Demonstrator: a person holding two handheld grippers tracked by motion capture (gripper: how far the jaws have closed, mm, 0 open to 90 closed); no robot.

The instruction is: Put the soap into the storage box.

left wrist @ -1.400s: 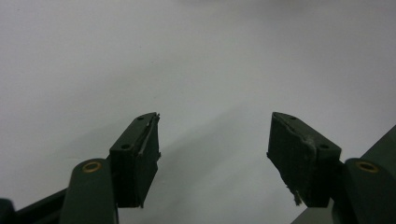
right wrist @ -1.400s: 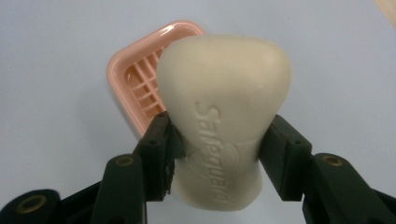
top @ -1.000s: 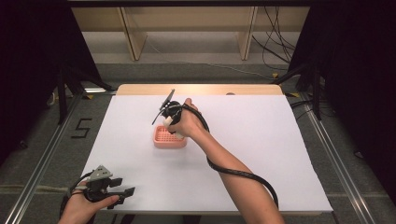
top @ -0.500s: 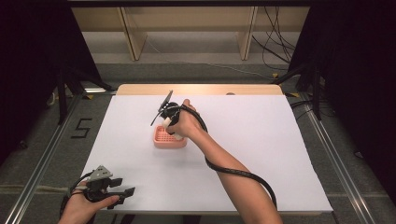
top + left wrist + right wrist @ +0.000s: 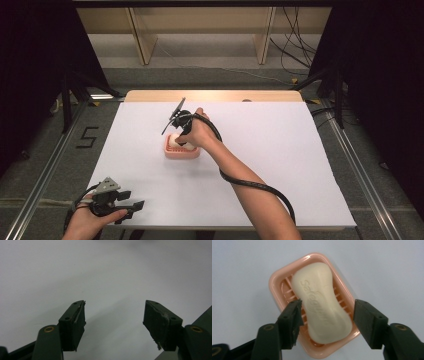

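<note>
A cream bar of soap (image 5: 322, 302) with embossed lettering lies in a pink ribbed soap dish (image 5: 277, 282) on the white table. My right gripper (image 5: 327, 312) points down over it and its jaws have just been opening. They stand either side of the soap's near half with a thin gap on each side. In the high view the right gripper (image 5: 177, 136) hangs over the dish (image 5: 182, 153) left of the table's middle. My left gripper (image 5: 132, 205) rests open at the near left corner, nothing between its jaws (image 5: 115, 312).
The white sheet (image 5: 280, 150) covers the table, with a wooden strip (image 5: 215, 96) along the far edge. The right gripper's cable (image 5: 250, 185) trails along the forearm. Metal rails (image 5: 45, 175) run beside the table on the floor.
</note>
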